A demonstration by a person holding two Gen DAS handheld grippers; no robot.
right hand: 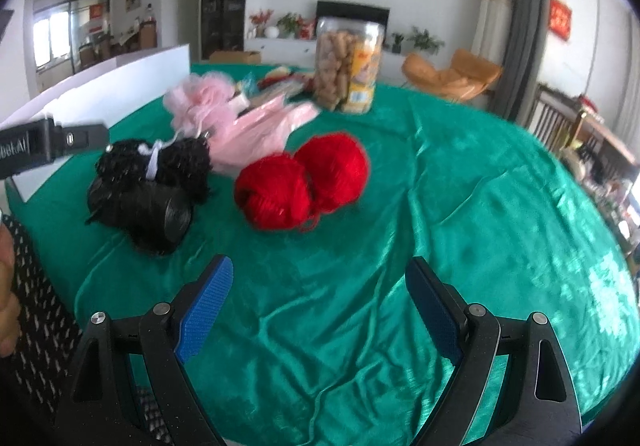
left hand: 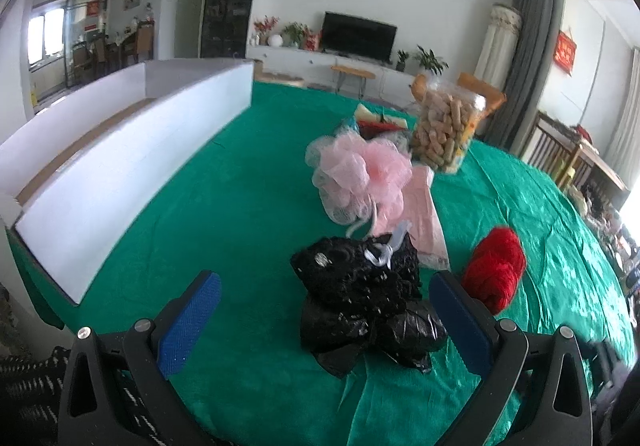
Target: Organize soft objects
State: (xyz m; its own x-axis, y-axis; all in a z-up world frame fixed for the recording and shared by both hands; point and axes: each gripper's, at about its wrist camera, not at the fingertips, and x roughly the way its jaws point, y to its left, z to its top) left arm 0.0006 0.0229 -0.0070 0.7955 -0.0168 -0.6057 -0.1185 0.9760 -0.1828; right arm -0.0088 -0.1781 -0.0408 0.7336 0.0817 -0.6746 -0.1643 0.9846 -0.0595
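Blue-padded left tongs (left hand: 324, 320) hung spread wide around the black bundle (left hand: 362, 294), likely lined up to pinch it. Right tongs (right hand: 320, 306) gaped empty over the green surface (right hand: 460, 205), red yarn (right hand: 300, 179) ahead. White box (left hand: 120, 165) waited left, probably their destination.

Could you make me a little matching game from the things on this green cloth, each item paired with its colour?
Things:
1. yarn balls
2. bath sponge
3. roll of bags
4. long box

Colours:
A. black
B. white
C. red
D. pink

Pairs: 1-C, 2-D, 3-A, 4-B.
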